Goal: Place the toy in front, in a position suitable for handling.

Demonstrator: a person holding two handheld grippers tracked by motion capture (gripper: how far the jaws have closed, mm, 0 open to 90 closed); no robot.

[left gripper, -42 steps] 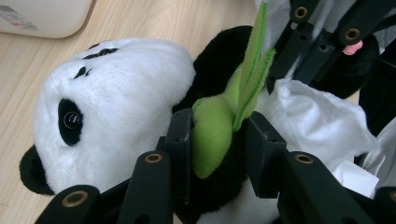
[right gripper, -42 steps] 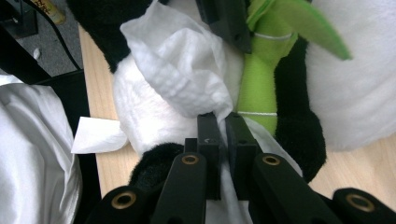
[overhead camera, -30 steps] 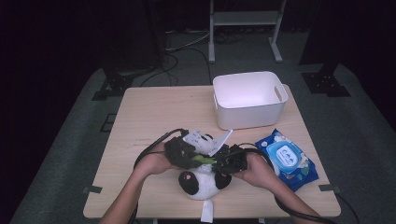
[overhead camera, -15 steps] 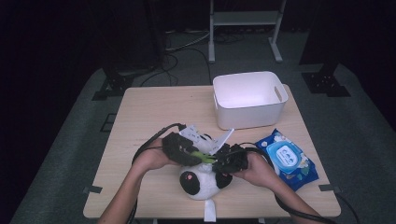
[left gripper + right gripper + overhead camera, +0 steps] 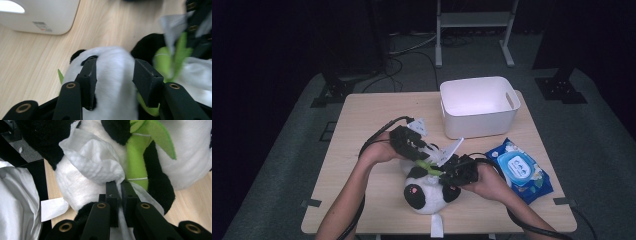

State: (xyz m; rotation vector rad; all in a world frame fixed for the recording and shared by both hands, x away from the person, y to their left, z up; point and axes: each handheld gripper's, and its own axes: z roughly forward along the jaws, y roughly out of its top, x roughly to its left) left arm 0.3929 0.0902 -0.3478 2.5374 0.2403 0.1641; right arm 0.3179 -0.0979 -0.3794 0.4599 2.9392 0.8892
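A black-and-white panda plush [image 5: 427, 192] lies near the table's front edge, hugging a green bamboo piece [image 5: 136, 162]. My right gripper [image 5: 118, 185] is shut on a white wipe [image 5: 95, 162] that lies bunched against the panda's body. In the high view the right gripper [image 5: 443, 172] comes in from the right over the panda. My left gripper [image 5: 115, 67] has just been opening its jaws. They stand apart on either side of a white part of the panda [image 5: 112, 82]. Seen from above, the left gripper [image 5: 424, 152] hangs over the plush from the left.
A white plastic bin [image 5: 479, 122] stands at the back right of the wooden table [image 5: 362, 125]. A blue pack of wipes [image 5: 522, 172] lies to the right of the panda. A small white slip [image 5: 437, 227] hangs at the front edge.
The left gripper has drawn back to the left and its jaws have spread apart. The right gripper stays where it was, still clamped on the wipe.
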